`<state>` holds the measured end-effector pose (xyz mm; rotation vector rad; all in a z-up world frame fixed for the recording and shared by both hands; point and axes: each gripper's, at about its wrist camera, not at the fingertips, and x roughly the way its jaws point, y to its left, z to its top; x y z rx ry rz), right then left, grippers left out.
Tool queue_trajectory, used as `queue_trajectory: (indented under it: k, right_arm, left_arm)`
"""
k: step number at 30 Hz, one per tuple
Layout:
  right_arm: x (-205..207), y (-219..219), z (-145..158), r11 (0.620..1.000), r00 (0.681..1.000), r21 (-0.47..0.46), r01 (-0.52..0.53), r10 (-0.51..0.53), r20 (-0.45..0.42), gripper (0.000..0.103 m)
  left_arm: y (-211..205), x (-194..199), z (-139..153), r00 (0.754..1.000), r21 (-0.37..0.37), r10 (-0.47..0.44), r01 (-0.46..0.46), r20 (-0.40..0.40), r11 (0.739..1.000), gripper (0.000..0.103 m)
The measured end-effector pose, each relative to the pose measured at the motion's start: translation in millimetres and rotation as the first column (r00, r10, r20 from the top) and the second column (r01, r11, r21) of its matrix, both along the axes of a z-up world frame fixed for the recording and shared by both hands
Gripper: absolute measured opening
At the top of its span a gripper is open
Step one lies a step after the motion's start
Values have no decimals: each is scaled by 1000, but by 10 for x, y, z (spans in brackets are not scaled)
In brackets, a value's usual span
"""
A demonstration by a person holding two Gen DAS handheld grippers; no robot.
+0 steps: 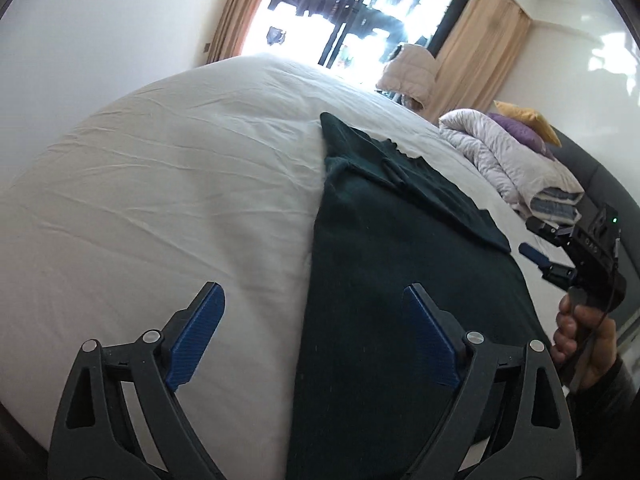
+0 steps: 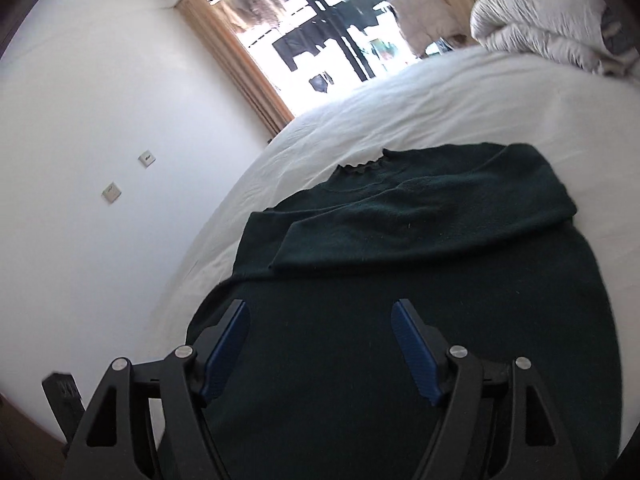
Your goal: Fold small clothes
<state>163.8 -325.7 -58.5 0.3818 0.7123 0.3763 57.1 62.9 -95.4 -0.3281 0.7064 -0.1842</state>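
Observation:
A dark green sweater (image 1: 400,280) lies flat on the white bed (image 1: 160,200), with a sleeve (image 1: 432,192) folded across its chest. In the right wrist view the sweater (image 2: 400,320) fills the foreground, the sleeve (image 2: 420,220) lies across it below the frilled collar (image 2: 362,168). My left gripper (image 1: 316,300) is open and empty, over the sweater's left edge near the hem. My right gripper (image 2: 320,316) is open and empty above the sweater's lower body. It also shows in the left wrist view (image 1: 536,240), held by a hand at the sweater's right side.
A rolled pale duvet (image 1: 508,160) with purple and yellow pillows (image 1: 524,124) lies at the head of the bed. It also shows in the right wrist view (image 2: 548,28). A window with curtains (image 1: 360,12) and a white wall (image 2: 100,120) lie beyond.

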Motion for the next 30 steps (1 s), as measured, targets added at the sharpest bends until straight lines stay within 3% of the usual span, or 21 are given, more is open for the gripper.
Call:
queue_trajectory:
  k: [4,6,9,12,17,24,25,30]
  right_arm:
    - [-653,-220,89,986,999,-167,2,4,36,81]
    - [-976,-411,133,977,998,-211,38,-27,55,84]
    - [-1417,-689,149,960,991,-258,111,-90,94,84]
    - [-1691,-811,134,939,984,-303,166,-136,116,85]
    - [-1958,-803,72,920,982,-349,176,-137,131,85]
    - [-2026,-546,66,887,984,-440,137,-71,164,85]
    - [-2039,-539,70,885,984,-445,137,-68,167,85]
    - [-2108,-531,79,872,983,-469,138,-61,176,85]
  left_arm:
    - [-231,-353,108,990,237,-118,97,74,967,91]
    - [-352,-542,194,974,355,-181,123,135,927,91]
    - [-505,-766,241,943,507,-288,168,169,845,92]
    - [-678,-1032,166,902,648,-405,220,150,730,92]
    - [-1004,-1466,-161,818,852,-569,235,87,468,92]
    - [-1117,-1436,-606,810,962,-585,135,29,235,92]
    - [-1115,-1450,-661,802,975,-597,111,28,195,92]
    - [-1092,-1389,-847,758,998,-649,-27,60,60,92]
